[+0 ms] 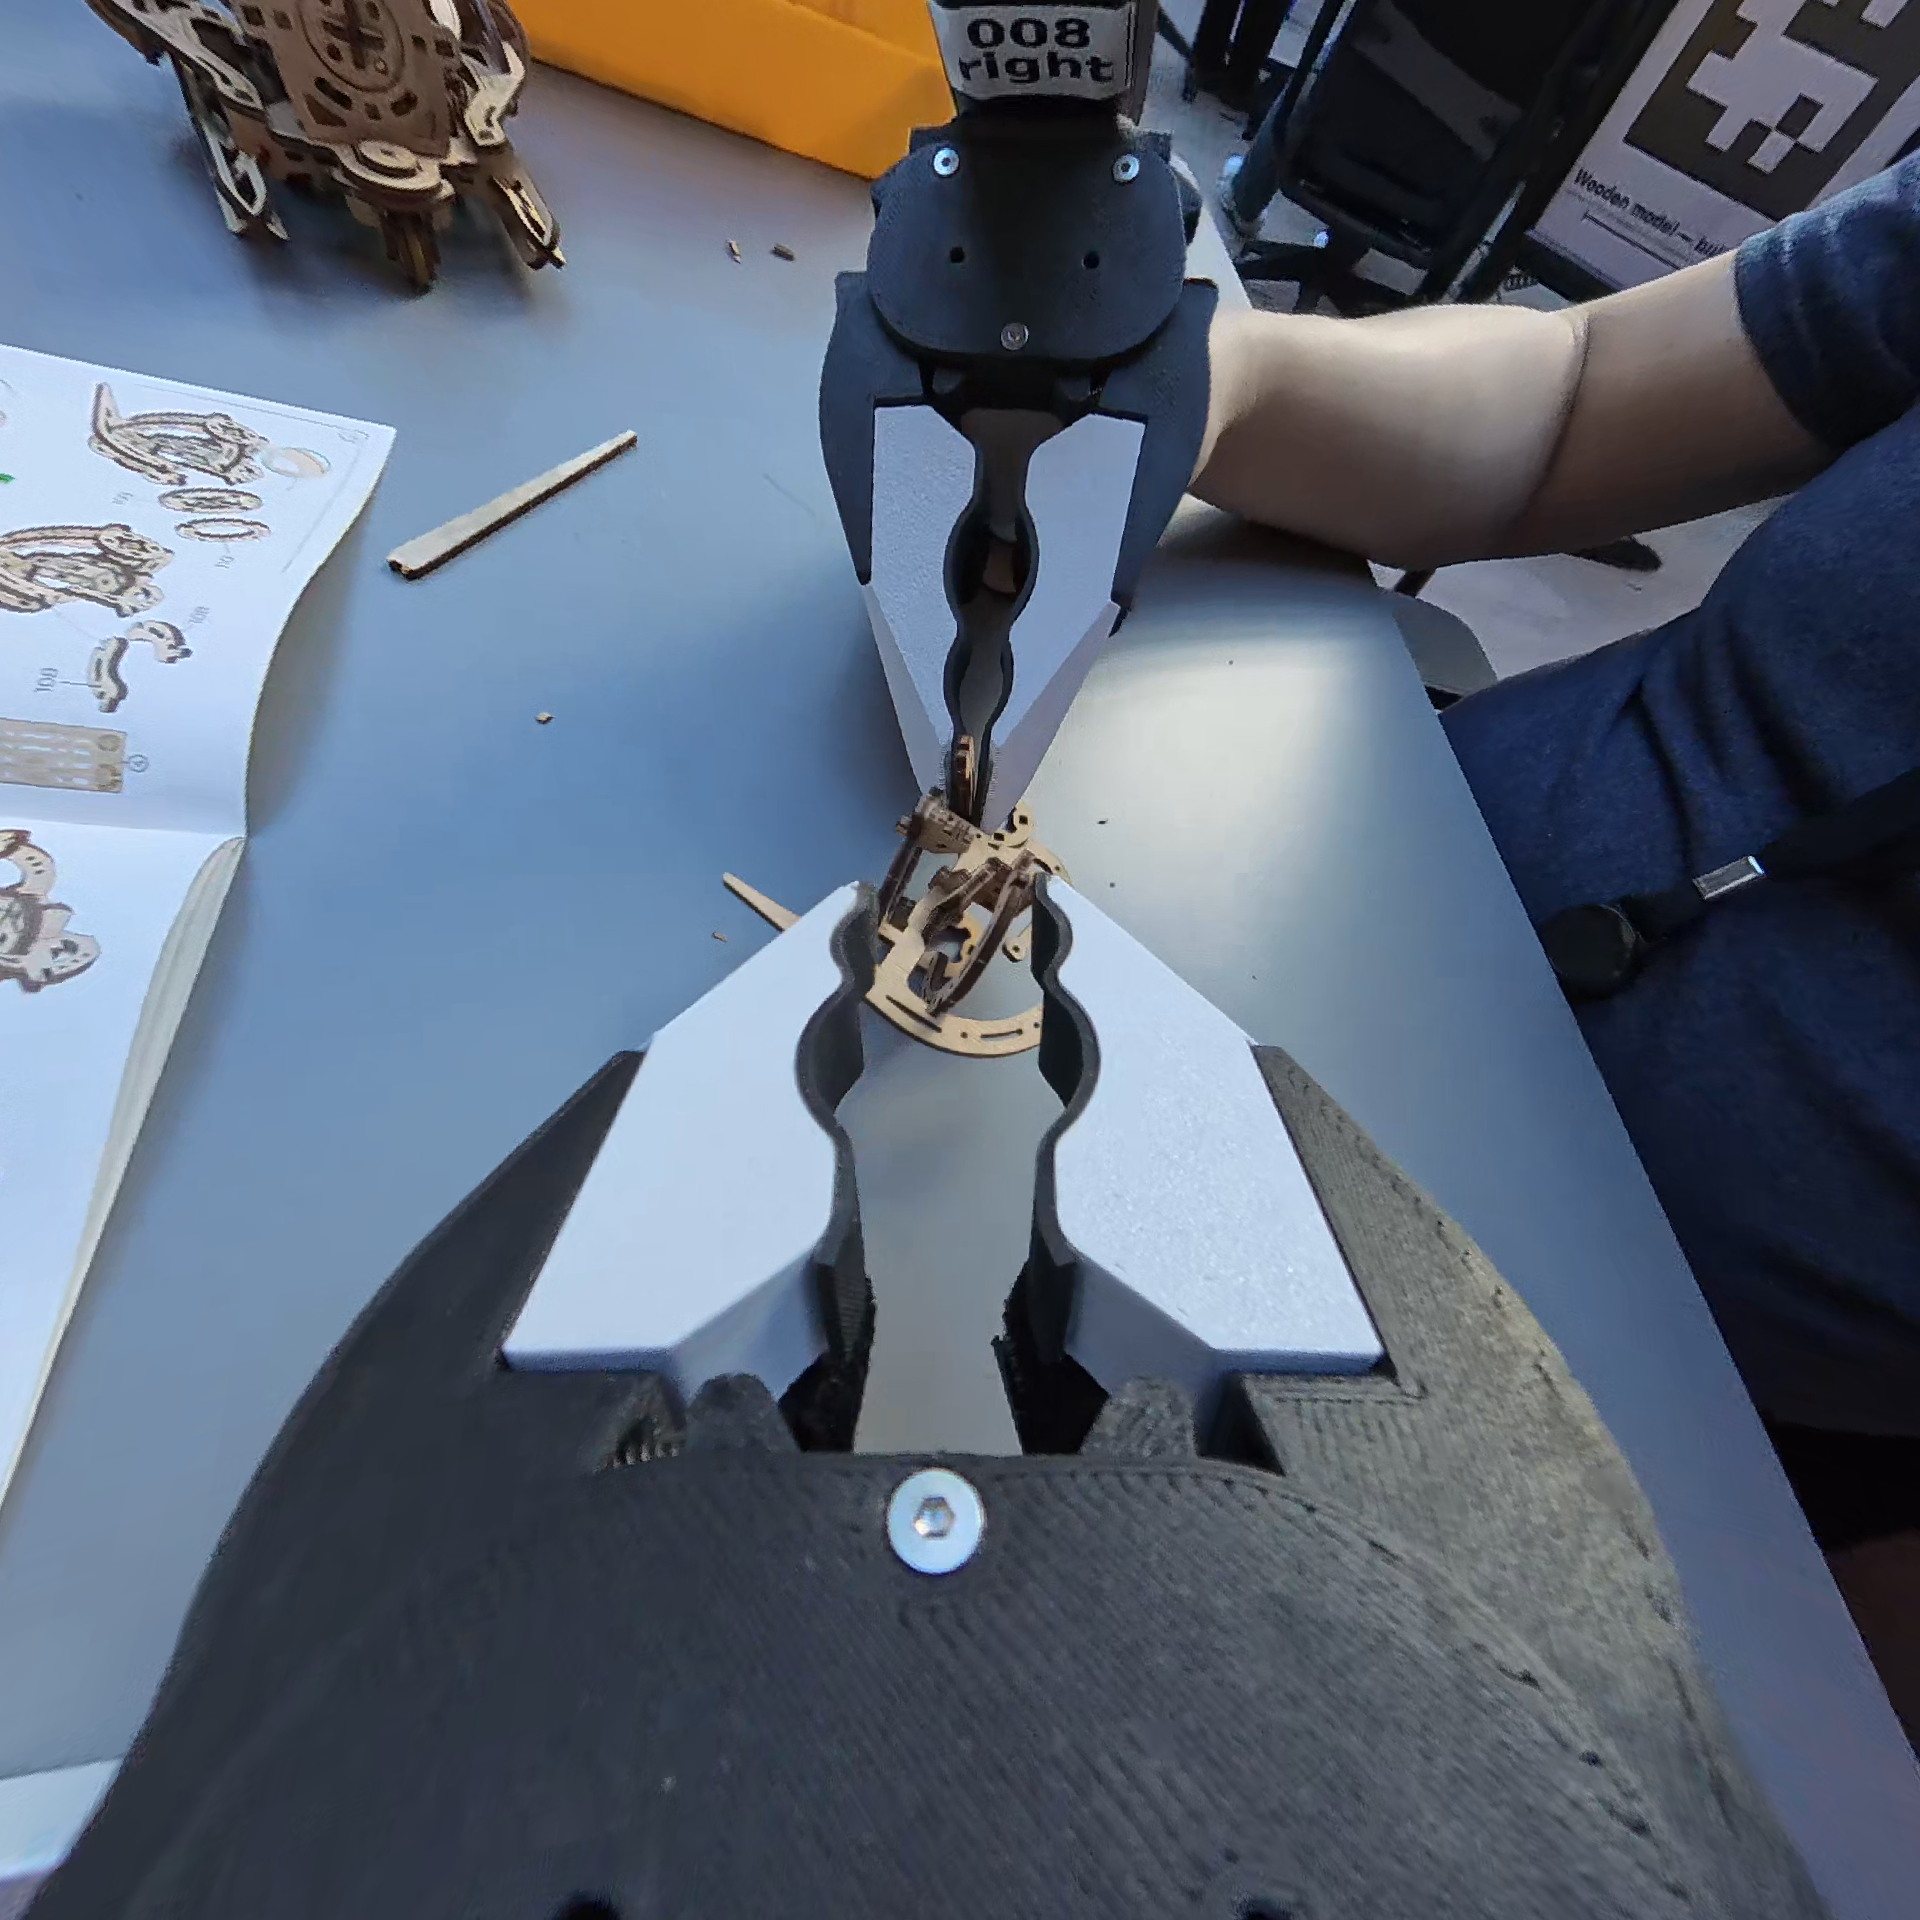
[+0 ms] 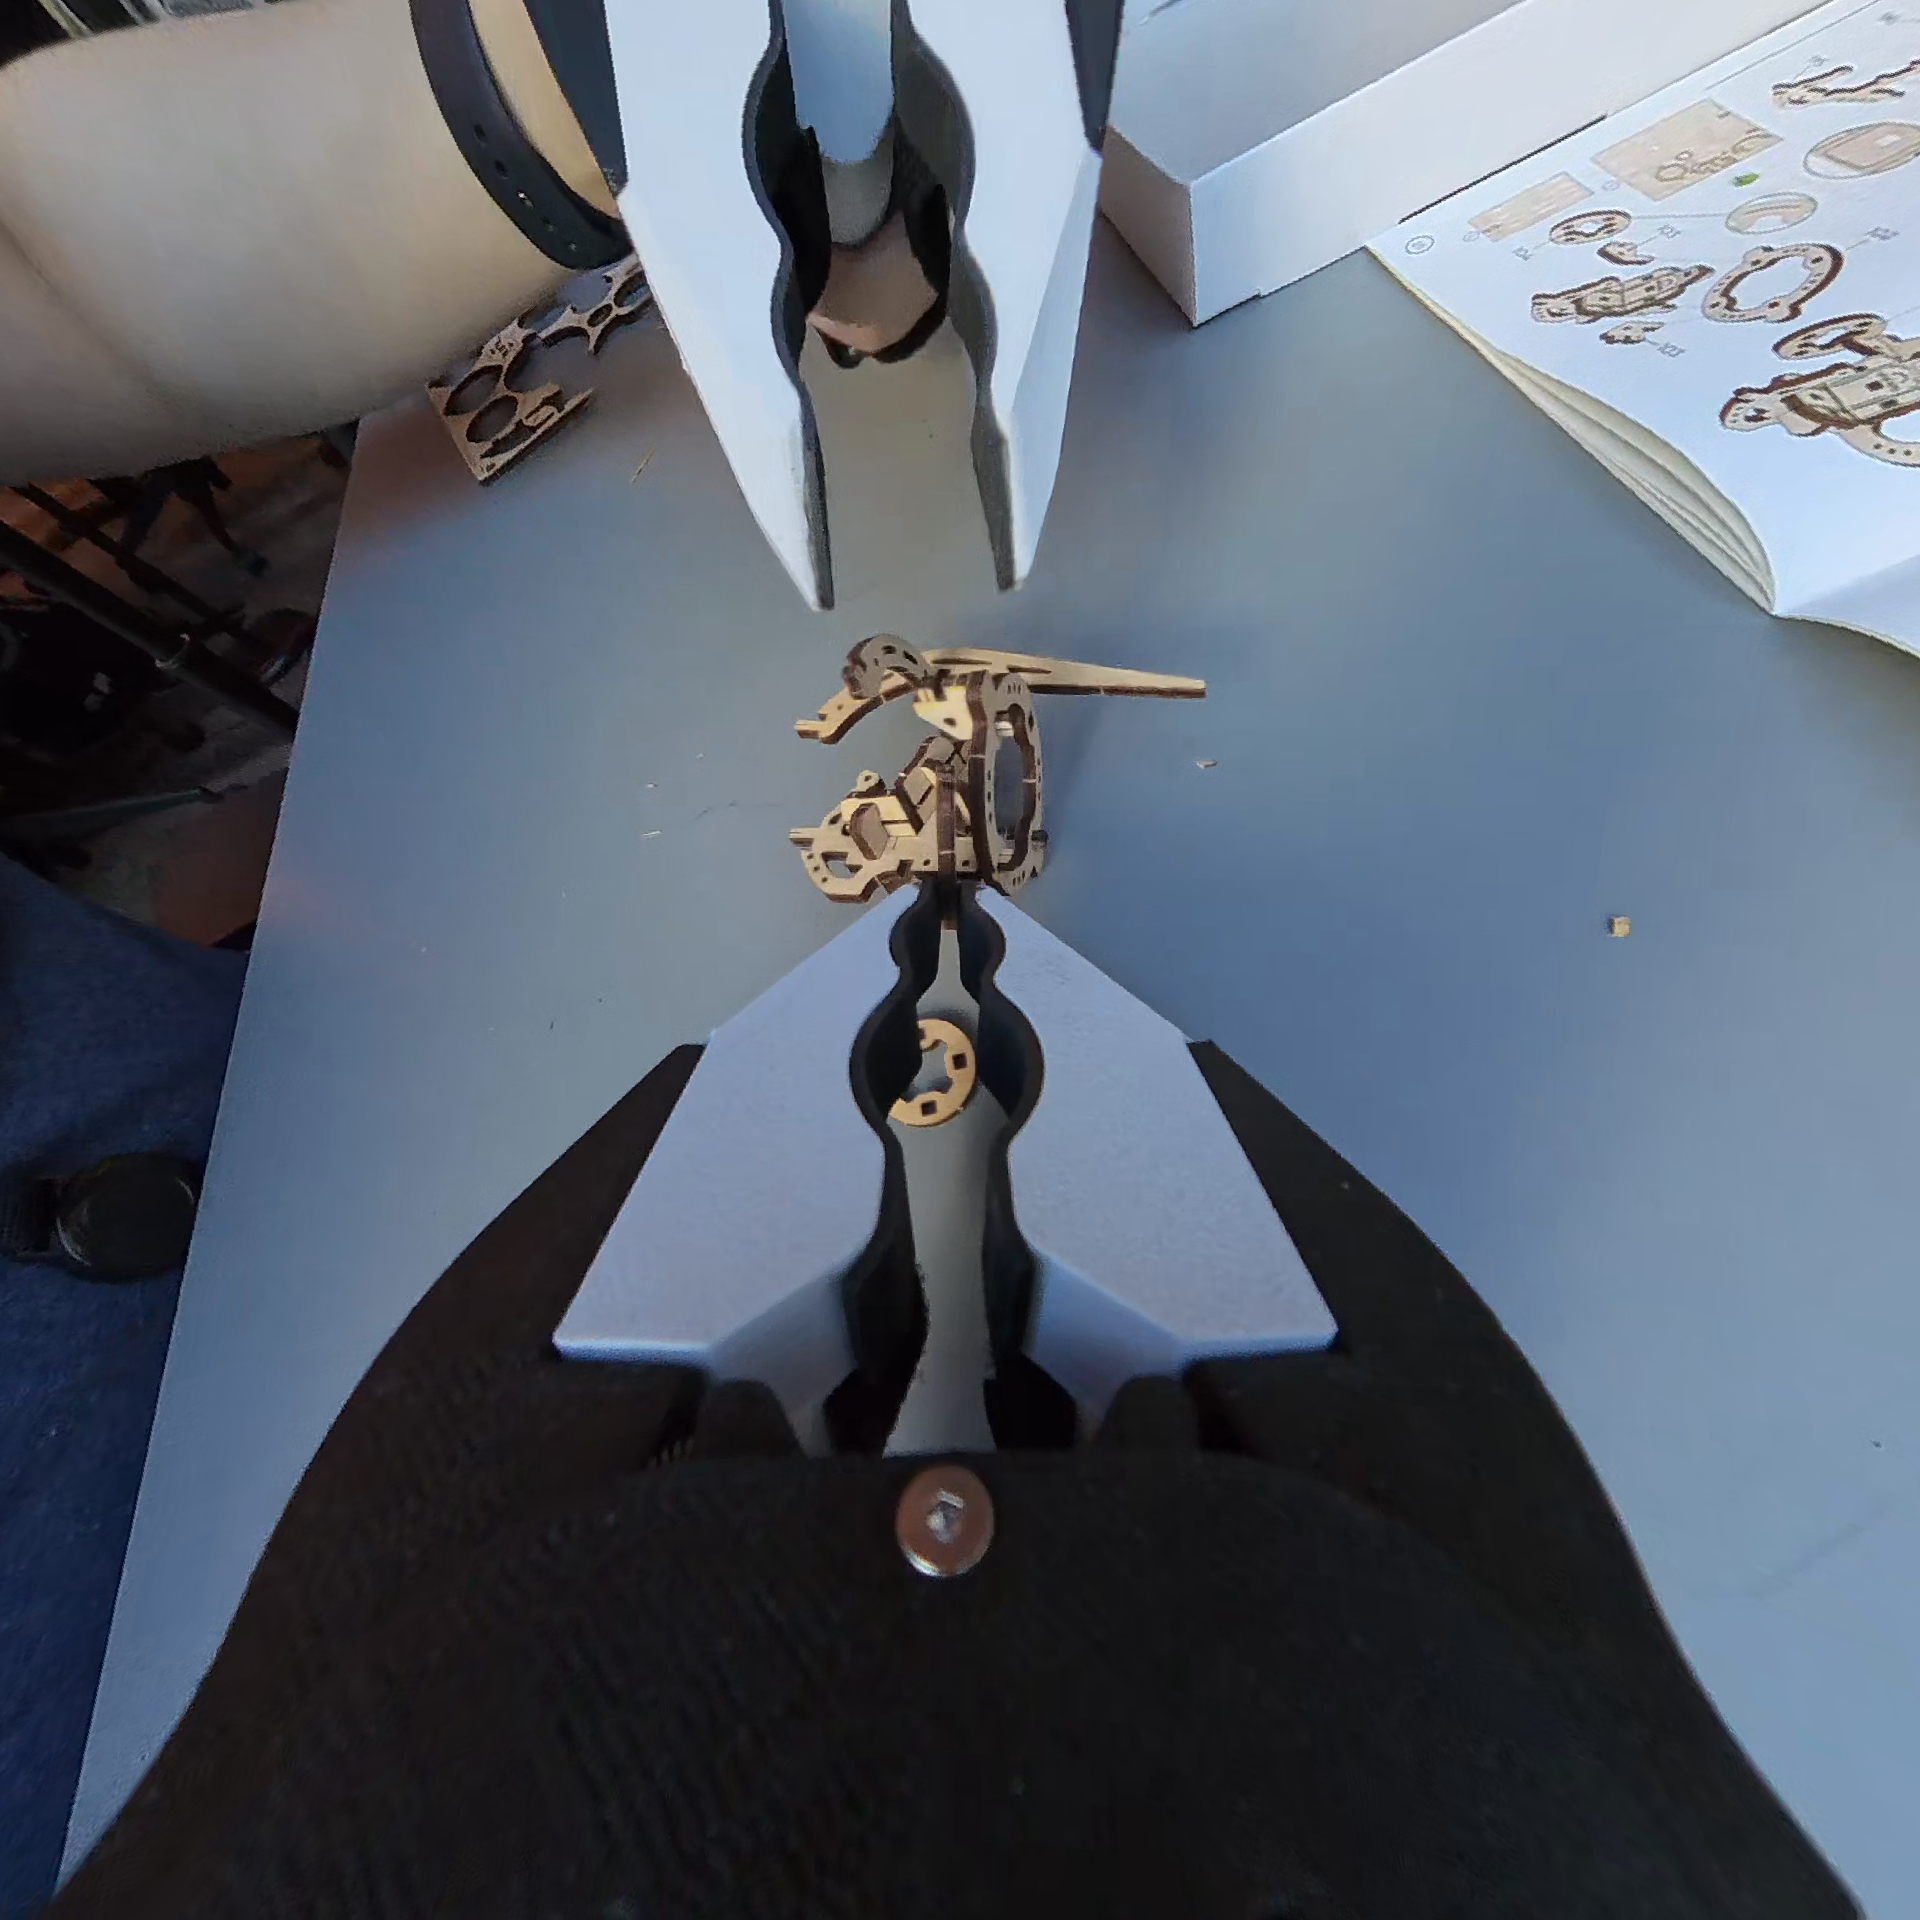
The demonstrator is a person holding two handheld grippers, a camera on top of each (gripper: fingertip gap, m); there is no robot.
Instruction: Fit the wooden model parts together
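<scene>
A small wooden sub-assembly (image 1: 956, 925) of curved laser-cut parts stands on the grey table (image 1: 623, 831); it also shows in the right wrist view (image 2: 935, 790). My left gripper (image 1: 951, 914) is open, its tips on either side of the assembly's near end and not gripping it; in the right wrist view it (image 2: 916, 587) hangs just beyond the assembly. My right gripper (image 2: 940, 899) is shut on a thin wooden part (image 1: 966, 774) that touches the assembly's edge. A small toothed wooden ring (image 2: 932, 1086) lies on the table under the right fingers.
A larger built wooden model (image 1: 353, 114) stands far left. An open instruction booklet (image 1: 135, 623) lies left, a wooden stick (image 1: 509, 504) beside it. A white box (image 2: 1299, 197), a punched wooden sheet (image 2: 530, 384) and a person's arm (image 1: 1455, 416) are near. The table edge (image 1: 1507, 831) runs close by. Across from one pair of fingers to the other is roughly 5 cm. Both grippers' tips are roughly 30 cm from the larger built wooden model (image 1: 353, 114).
</scene>
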